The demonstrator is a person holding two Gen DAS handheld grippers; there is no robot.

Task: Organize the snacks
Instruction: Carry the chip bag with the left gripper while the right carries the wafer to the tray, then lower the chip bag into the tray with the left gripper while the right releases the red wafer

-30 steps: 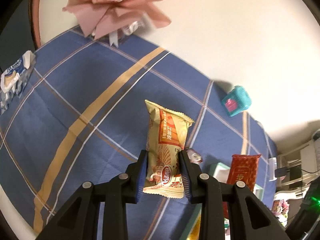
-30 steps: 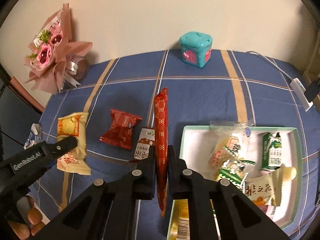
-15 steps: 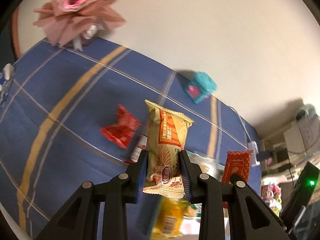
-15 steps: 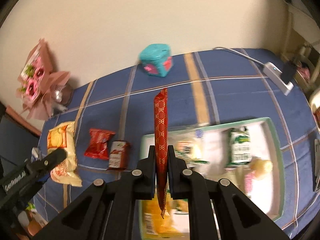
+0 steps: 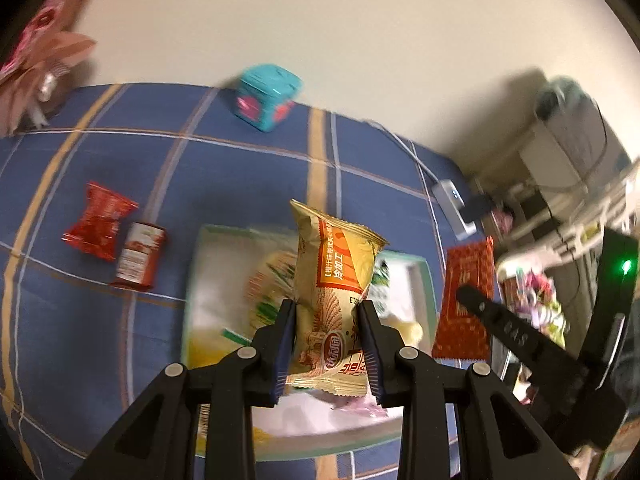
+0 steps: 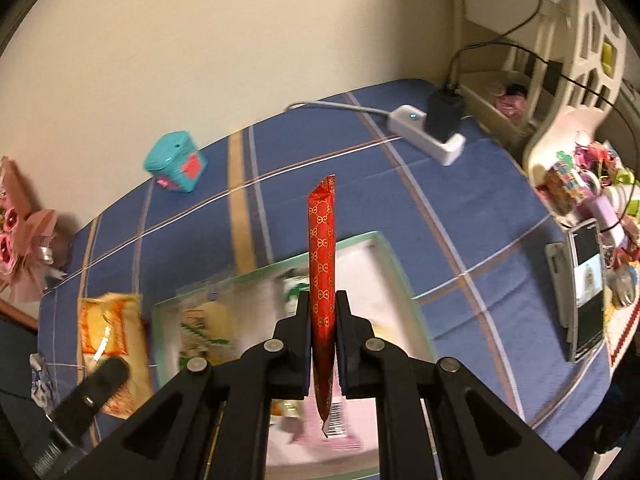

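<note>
My left gripper is shut on a yellow snack packet and holds it upright above the green-rimmed white tray, which holds several snacks. My right gripper is shut on a long red snack packet, held edge-on above the same tray. The red packet and right gripper also show at the right of the left wrist view. The yellow packet shows at the left of the right wrist view. A red candy packet and a small dark red packet lie on the blue cloth left of the tray.
A teal box stands near the wall. A pink bouquet is at the far left. A white power strip with a cable lies on the cloth at the back right. A phone and clutter are off the right edge.
Both grippers have swung to the right with their packets. They now hang over the tray instead of over the cloth to its left.
</note>
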